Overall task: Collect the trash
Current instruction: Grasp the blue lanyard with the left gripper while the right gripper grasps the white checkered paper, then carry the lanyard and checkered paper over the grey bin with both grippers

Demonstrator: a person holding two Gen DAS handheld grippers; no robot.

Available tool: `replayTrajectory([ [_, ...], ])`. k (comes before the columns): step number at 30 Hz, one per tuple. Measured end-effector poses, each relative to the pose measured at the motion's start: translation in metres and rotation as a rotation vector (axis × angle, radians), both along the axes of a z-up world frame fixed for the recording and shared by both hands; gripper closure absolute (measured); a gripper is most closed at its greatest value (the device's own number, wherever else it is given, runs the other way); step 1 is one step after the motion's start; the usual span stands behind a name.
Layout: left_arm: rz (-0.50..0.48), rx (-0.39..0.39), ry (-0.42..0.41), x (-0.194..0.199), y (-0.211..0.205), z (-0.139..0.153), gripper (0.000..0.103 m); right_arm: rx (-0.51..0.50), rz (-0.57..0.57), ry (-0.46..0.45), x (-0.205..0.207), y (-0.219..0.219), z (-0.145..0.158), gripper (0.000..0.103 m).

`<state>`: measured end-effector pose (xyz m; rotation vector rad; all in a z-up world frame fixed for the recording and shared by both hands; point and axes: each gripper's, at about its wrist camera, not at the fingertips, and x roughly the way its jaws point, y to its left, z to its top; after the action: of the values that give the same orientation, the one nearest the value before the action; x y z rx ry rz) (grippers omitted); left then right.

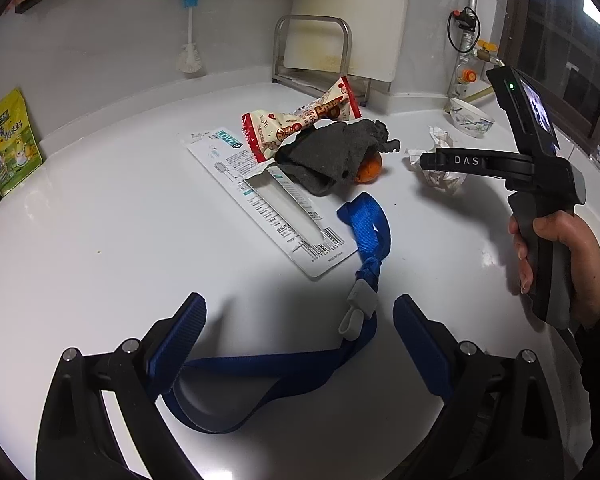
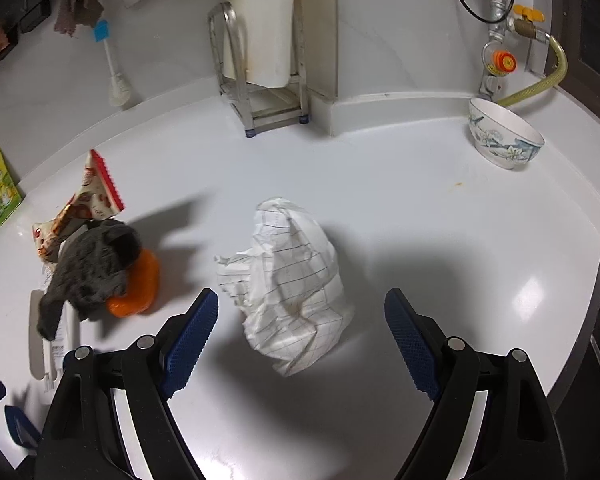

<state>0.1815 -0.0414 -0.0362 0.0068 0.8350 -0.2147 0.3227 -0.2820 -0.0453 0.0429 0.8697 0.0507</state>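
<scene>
Trash lies on a white counter. A crumpled ruled paper sits just ahead of my open right gripper, partly between its blue pads. The same paper shows under the right gripper's finger in the left wrist view. A dark grey rag covers an orange peel. Beside them lie a red-and-cream snack wrapper and a long white package card. A blue strap runs between the pads of my open left gripper.
A patterned bowl stands at the back right near a yellow gas hose. A metal rack holds a white board at the back wall. A green pouch leans at the far left. A hand holds the right gripper.
</scene>
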Motion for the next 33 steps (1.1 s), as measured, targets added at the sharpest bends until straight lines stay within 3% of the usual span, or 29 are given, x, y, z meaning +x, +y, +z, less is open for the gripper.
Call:
replayTrajectory([
  [4,0.006,0.0,0.007,0.001,-0.001,-0.002,0.01,-0.014,0.011,-0.002,0.0,0.003,-0.002,0.026],
  [7,0.01,0.001,0.01,0.002,-0.002,-0.003,0.01,-0.015,0.034,0.018,-0.001,0.007,-0.005,0.055],
  [8,0.011,0.0,0.011,0.002,-0.003,-0.004,0.01,-0.01,0.04,0.018,-0.003,0.008,-0.005,0.06],
  [16,0.007,0.013,0.019,0.003,-0.007,-0.009,0.01,0.086,0.008,-0.045,-0.035,-0.008,0.014,0.062],
  [25,0.005,0.083,0.051,0.015,-0.026,-0.016,0.013,0.179,-0.012,-0.084,-0.097,-0.024,0.031,0.062],
  [31,0.001,0.092,0.051,0.015,-0.031,-0.019,0.033,0.219,-0.029,-0.109,-0.137,-0.027,0.035,0.062],
  [33,-0.001,0.09,0.039,0.013,-0.032,-0.018,0.047,0.229,-0.041,-0.111,-0.15,-0.028,0.034,0.062],
])
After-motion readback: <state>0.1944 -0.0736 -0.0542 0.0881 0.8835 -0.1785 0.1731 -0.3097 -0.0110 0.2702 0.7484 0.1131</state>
